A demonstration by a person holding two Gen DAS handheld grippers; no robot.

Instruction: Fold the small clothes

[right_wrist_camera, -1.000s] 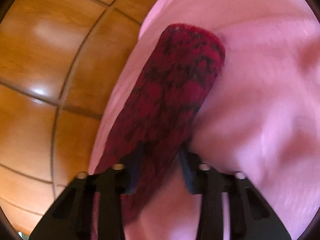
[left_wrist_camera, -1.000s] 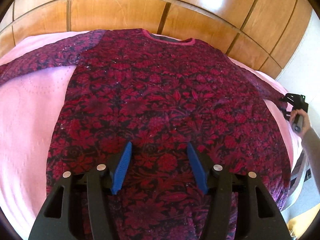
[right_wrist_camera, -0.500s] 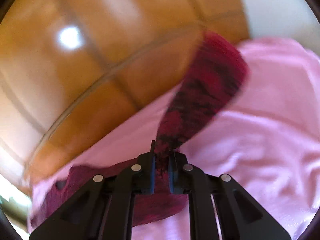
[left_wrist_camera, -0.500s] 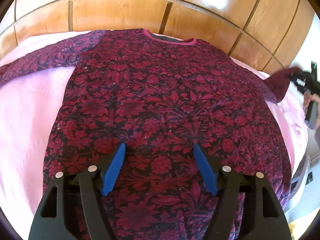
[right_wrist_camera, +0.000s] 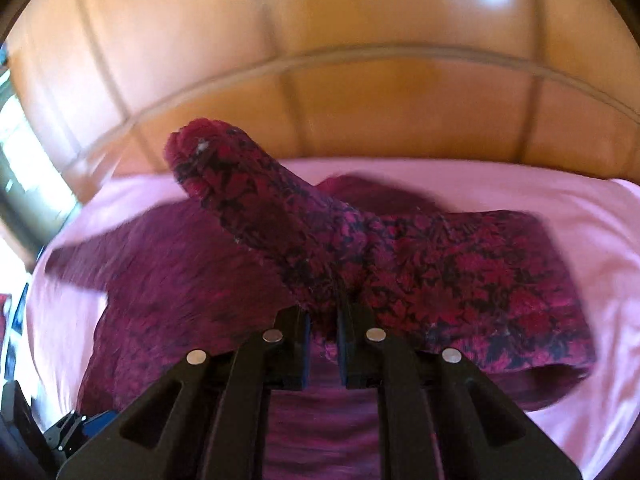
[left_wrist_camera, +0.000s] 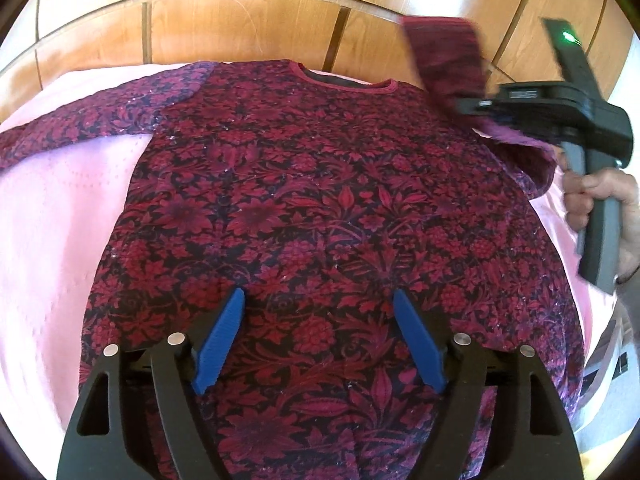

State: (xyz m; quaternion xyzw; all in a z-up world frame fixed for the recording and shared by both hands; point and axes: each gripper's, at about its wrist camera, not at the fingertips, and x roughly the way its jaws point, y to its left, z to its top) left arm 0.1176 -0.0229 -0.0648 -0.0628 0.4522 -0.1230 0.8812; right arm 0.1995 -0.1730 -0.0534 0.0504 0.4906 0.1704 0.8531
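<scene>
left wrist view looks down on a red and black flowered top (left_wrist_camera: 320, 208) spread flat, front up, on a pink bedsheet (left_wrist_camera: 60, 220), its neckline (left_wrist_camera: 344, 80) toward a wooden headboard (left_wrist_camera: 240, 28). no box, basket or other container shows in either view; the sheet carries the top alone. the left gripper (left_wrist_camera: 320, 340) hovers over the lower middle of the top, its blue pads (left_wrist_camera: 222, 340) well apart and opening wider, with nothing between them but the flat cloth below; whether the tips touch the cloth cannot be told. one sleeve (left_wrist_camera: 80, 128) lies stretched out straight toward the left edge of this view. the other sleeve (left_wrist_camera: 444, 56) is lifted off the bed at upper right, blurred, its cuff standing up in front of the headboard, held by the right gripper (left_wrist_camera: 480, 108) with a hand (left_wrist_camera: 608, 208) around its handle.

right wrist view shows the right gripper (right_wrist_camera: 323, 320) with its jaws pressed together on that sleeve (right_wrist_camera: 260, 208), which rises away from the fingers to a bunched cuff. beyond it the body of the top (right_wrist_camera: 460, 272) lies on the pink sheet (right_wrist_camera: 580, 208), blurred on the left side. the cloth is dark, with dense red leaves and blossoms and a red trim at the neck.
</scene>
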